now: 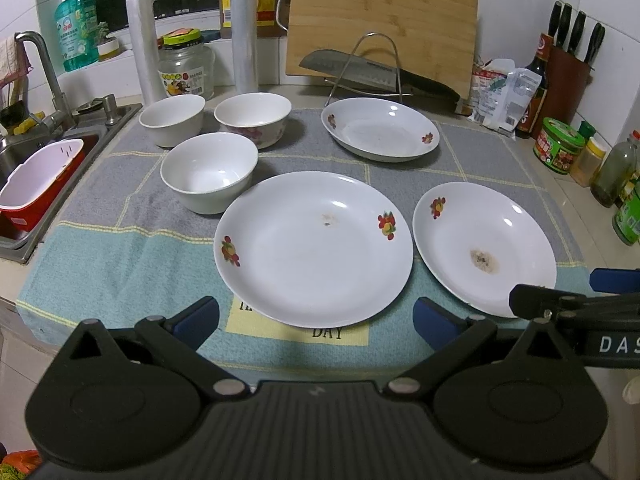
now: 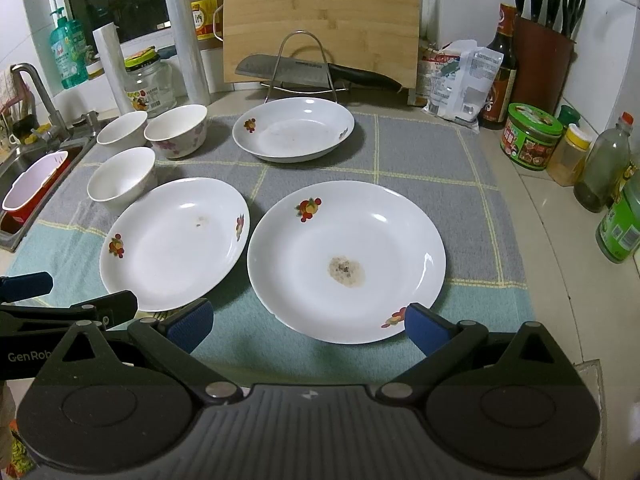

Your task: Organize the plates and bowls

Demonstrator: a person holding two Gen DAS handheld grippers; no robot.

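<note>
- My left hand-held gripper (image 1: 316, 320) is spread wide and grasps nothing; it hangs low at the bottom centre of its frame, facing the near rim of the big fruit-print plate (image 1: 314, 248).
- My right hand-held gripper (image 2: 308, 326) is likewise released, its blue pads either side of the near edge of the stained plate (image 2: 346, 260), not yet pinching it.
- A third plate (image 1: 380, 128) sits at the upper middle, in front of the wire rack (image 1: 376, 64); three bowls (image 1: 210, 172) cluster at the upper left, near the sink (image 1: 24, 160). All rest on the checked towel (image 1: 120, 264) covering the bench.
- To do this well, I judge I should pinch one rim squarely, lift level, and stack plate on plate, since the glazed edges look slippery.
- Whether the pads touch the rims I cannot tell; the gripper bodies hide the nearest strip of towel, whose printed words are partly covered.
</note>
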